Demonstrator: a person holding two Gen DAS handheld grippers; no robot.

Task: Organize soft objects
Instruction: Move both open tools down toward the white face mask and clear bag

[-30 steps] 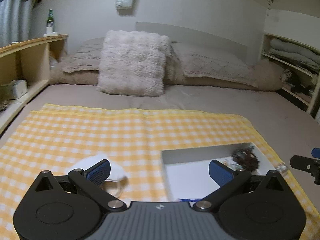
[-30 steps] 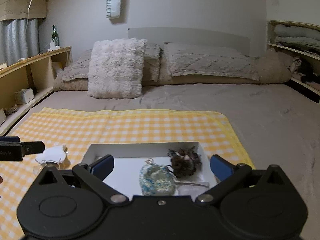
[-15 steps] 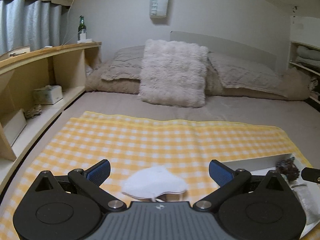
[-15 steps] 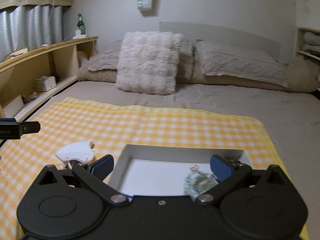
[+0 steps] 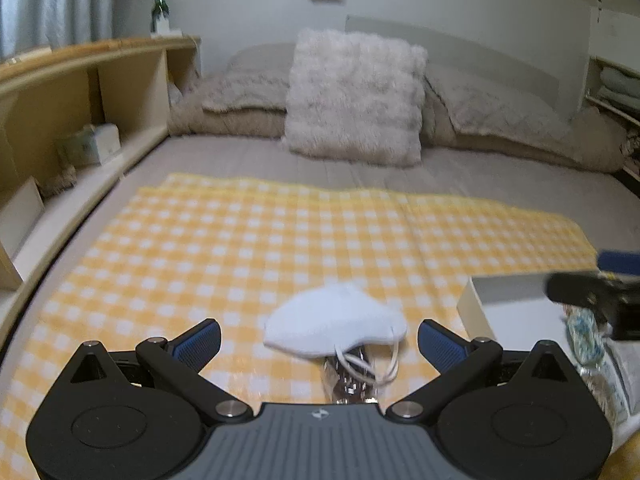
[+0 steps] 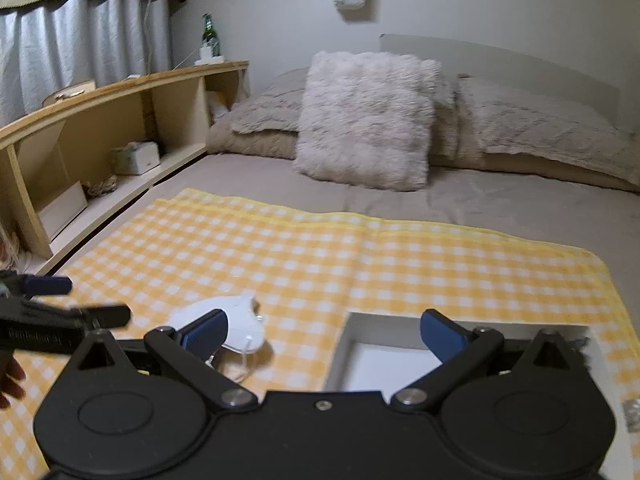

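Face mask (image 5: pixel 334 322) sits on the checkered cloth (image 5: pixel 280 240) between the wide-open left tongs (image 5: pixel 319 338), beside the white box (image 5: pixel 500 312); right tongs (image 6: pixel 324 330) gape empty too. Looks like pre-grasp, next they'd need to pinch it

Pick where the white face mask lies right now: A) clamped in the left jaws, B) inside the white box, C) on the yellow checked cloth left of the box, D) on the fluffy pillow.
C: the white face mask rests on the yellow checked cloth, left of the white box, ahead of the open left gripper.
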